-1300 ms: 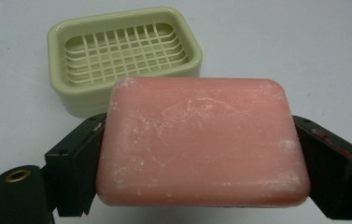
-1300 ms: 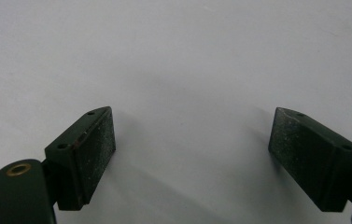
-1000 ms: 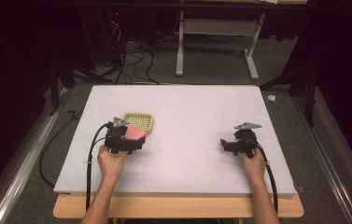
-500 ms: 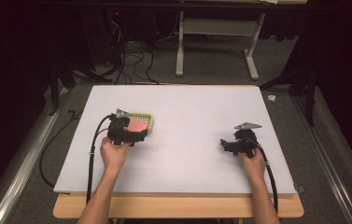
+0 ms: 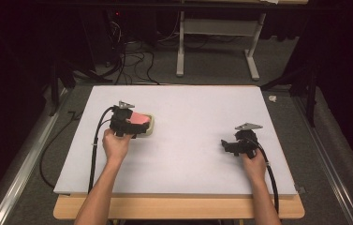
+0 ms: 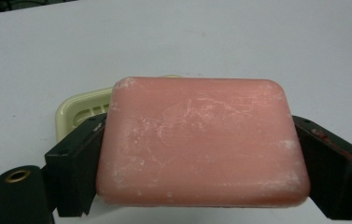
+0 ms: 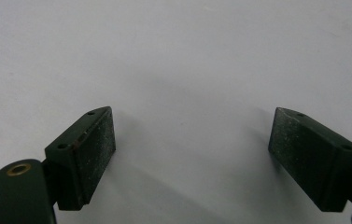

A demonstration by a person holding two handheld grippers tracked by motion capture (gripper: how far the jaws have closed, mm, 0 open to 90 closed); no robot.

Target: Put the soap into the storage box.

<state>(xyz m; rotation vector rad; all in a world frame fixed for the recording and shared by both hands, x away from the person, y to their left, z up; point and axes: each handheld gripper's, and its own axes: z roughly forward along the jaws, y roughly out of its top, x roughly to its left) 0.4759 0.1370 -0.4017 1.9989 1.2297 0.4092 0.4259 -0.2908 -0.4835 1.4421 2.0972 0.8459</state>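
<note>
Left gripper (image 5: pixel 139 125), clamping pink soap (image 6: pixel 201 140), now farther over cream dish (image 6: pixel 82 109).

soap bar (image 6: pixel 201 140): pink, waxy matt, chalky white scuffs
soap dish (image 6: pixel 82 109): cream plastic, slight sheen
surface (image 5: pixel 197 117): white, smooth matt
gripper pads (image 7: pixel 100 144): black, dull, speckled

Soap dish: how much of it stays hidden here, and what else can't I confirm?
- Soap dish: left gripper view, mostly hidden behind the pink soap; its contents are unseen.
- High view: left gripper covers the dish; whether the soap touches it is unclear.
- Right gripper: too small in high view to judge its jaws.
</note>
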